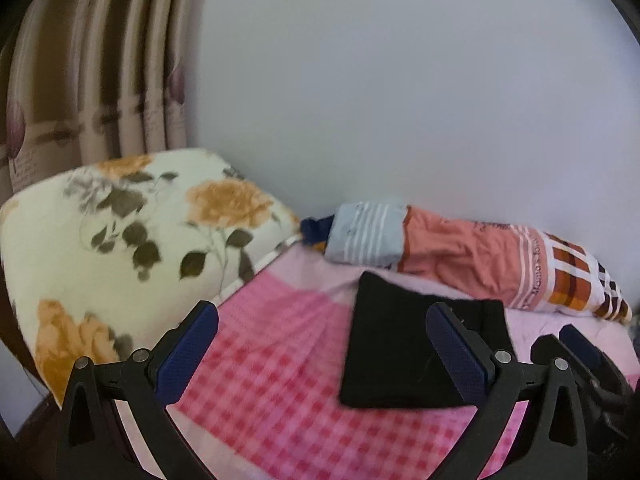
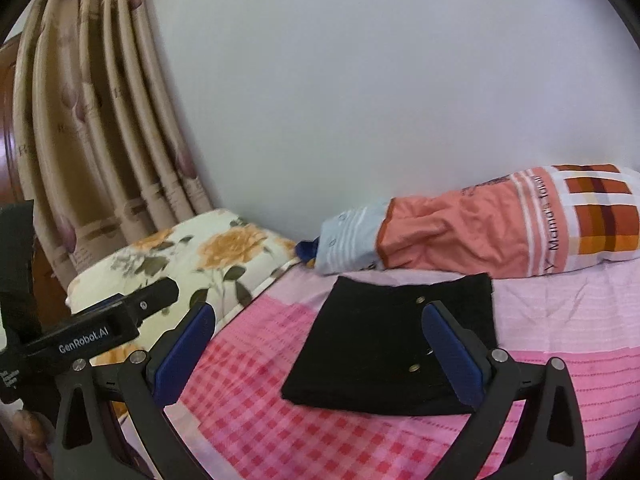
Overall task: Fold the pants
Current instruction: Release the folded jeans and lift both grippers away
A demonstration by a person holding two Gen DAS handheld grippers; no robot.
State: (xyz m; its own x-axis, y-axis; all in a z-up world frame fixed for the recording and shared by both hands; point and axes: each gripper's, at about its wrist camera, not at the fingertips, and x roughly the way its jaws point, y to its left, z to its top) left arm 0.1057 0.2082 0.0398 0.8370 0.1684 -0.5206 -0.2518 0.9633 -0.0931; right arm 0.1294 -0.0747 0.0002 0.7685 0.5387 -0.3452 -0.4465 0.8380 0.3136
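A pair of black pants point(image 2: 394, 344) lay folded into a compact, roughly square bundle on a bed point(image 2: 560, 392) covered with a pink checked sheet. Two small metal studs showed on its top layer. Both hand-held grippers hovered above the bed, empty, each with its blue-padded fingers spread wide. The left hand-held gripper point(image 1: 322, 350) sat toward the bundle's left side, the right hand-held gripper point(image 2: 318, 350) beside it, over the bundle.

A flowered blanket point(image 1: 120, 248) was stacked at the far left. A rolled orange and plaid quilt point(image 2: 500, 232) lay along the white wall point(image 2: 360, 80), just behind the pants. Curtains point(image 2: 100, 120) hung in the far corner.

The fold looked finished or nearly so. The likely risk was a finger dragging the top layer as it came down or swept across, sliding the soft layers apart and undoing the fold. The bundle's far edge lay close to the quilt, so a forward nudge could bunch it there.
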